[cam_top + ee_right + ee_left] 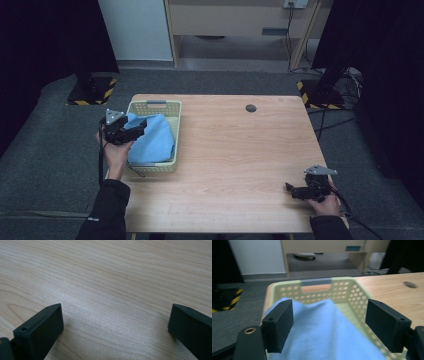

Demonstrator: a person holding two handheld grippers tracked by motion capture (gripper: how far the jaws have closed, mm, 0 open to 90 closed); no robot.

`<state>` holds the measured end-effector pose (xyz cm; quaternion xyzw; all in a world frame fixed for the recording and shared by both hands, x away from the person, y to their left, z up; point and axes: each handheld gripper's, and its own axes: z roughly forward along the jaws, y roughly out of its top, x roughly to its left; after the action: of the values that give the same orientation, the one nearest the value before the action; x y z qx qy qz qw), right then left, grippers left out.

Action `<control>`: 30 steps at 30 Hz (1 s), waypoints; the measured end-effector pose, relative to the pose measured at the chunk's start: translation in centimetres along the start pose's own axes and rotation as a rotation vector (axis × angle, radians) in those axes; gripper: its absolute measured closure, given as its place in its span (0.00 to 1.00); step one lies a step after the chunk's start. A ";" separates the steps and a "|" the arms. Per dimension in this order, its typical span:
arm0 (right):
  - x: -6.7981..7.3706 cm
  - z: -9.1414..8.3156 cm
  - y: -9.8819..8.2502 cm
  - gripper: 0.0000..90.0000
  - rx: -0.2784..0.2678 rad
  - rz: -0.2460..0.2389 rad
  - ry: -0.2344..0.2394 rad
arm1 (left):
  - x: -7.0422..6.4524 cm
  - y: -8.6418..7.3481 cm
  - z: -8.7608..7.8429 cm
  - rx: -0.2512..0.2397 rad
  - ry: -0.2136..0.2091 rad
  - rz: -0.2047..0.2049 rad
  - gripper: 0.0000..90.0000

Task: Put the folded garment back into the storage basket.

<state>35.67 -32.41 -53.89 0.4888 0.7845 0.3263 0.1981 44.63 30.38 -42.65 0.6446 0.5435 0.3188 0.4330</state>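
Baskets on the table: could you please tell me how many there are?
1. The pale green basket sits at the table's left edge, holding a blue cloth; nothing appears hidden.

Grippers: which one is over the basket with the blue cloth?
The left gripper, jaws open above the blue cloth in the basket; the right gripper sits over bare table.

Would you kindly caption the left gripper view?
Open left tool above a blue cloth in a pale green basket.
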 end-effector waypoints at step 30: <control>0.0 0.0 0.0 0.00 0.000 0.000 0.000 | 3.4 -1.4 5.9 0.131 0.111 -0.028 0.51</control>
<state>35.67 -32.41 -53.89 0.4888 0.7844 0.3265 0.1981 49.96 32.51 -46.61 0.6451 0.5954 0.3114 0.3637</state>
